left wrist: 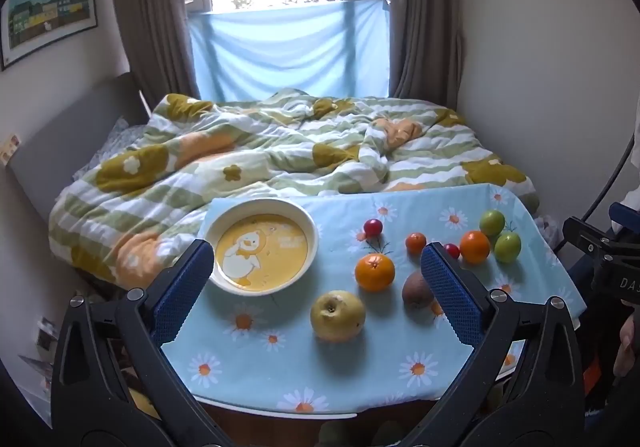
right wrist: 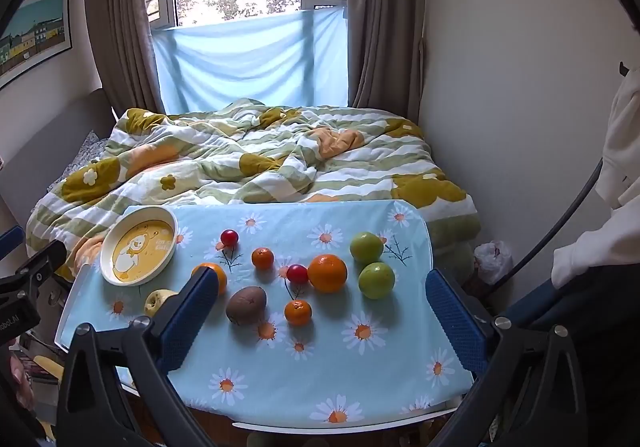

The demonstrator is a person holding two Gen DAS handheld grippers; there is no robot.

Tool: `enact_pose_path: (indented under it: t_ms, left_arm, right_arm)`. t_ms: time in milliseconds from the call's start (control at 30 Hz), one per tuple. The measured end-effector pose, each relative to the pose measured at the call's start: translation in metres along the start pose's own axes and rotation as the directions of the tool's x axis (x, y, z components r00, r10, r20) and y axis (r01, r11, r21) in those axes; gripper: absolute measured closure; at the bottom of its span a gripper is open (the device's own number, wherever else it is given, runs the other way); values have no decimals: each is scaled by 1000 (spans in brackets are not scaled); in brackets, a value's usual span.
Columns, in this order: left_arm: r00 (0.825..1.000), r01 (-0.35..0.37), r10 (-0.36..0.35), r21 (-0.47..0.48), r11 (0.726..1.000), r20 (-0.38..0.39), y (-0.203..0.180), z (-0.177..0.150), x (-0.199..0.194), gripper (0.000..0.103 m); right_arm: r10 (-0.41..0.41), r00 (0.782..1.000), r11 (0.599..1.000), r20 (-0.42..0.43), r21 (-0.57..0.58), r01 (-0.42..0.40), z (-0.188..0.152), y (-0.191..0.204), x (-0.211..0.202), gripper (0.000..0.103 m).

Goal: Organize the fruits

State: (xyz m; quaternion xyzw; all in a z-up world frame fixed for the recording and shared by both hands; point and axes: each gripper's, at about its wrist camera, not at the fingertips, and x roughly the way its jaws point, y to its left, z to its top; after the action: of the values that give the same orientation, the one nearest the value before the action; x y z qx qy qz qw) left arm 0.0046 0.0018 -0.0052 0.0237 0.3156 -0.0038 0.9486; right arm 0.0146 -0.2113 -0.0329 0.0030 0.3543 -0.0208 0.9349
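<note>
Both grippers hung over the near edge of the desk with their jaws spread wide and nothing between the blue pads. From its own camera, the left gripper (left wrist: 318, 287) tilted down toward the left half of the desk (left wrist: 280, 379), which was covered by a light blue cloth printed with daisies. From its own camera, the right gripper (right wrist: 320, 311) tilted down over the right half.

A white bowl with a yellow duck picture (left wrist: 262, 247) stood empty at the far left corner of the desk. All the fruit lay loose on the cloth, outside the bowl. A yellow-green apple (left wrist: 338, 316) sat nearest the left gripper, with a large orange (left wrist: 375, 272) just behind it and a brown kiwi (left wrist: 416, 289) to its right, partly hidden by the left gripper's right finger. Farther back lay a red cherry tomato (left wrist: 373, 227) and a small mandarin (left wrist: 416, 242).

Toward the right side, a second large orange (right wrist: 327, 273) rested with a second red cherry tomato (right wrist: 297, 273) touching or just beside it. Two green fruits (right wrist: 366, 246) (right wrist: 376, 280) lay to the right of that orange, one behind the other. Another small mandarin (right wrist: 298, 312) sat in front, near the kiwi.

Behind the desk lay a bed with a rumpled green, white and mustard flowered quilt (left wrist: 280, 151).
</note>
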Motion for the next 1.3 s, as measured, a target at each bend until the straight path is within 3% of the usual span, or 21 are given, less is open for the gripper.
enact_pose_path:
  t_ms: [1300]
  left_arm:
    - [1000,21,-21,-9,1000,-4,5,2,0,0]
  right_arm:
    - [5,1000,1000,0,-4,-5,1,5,-3,0]
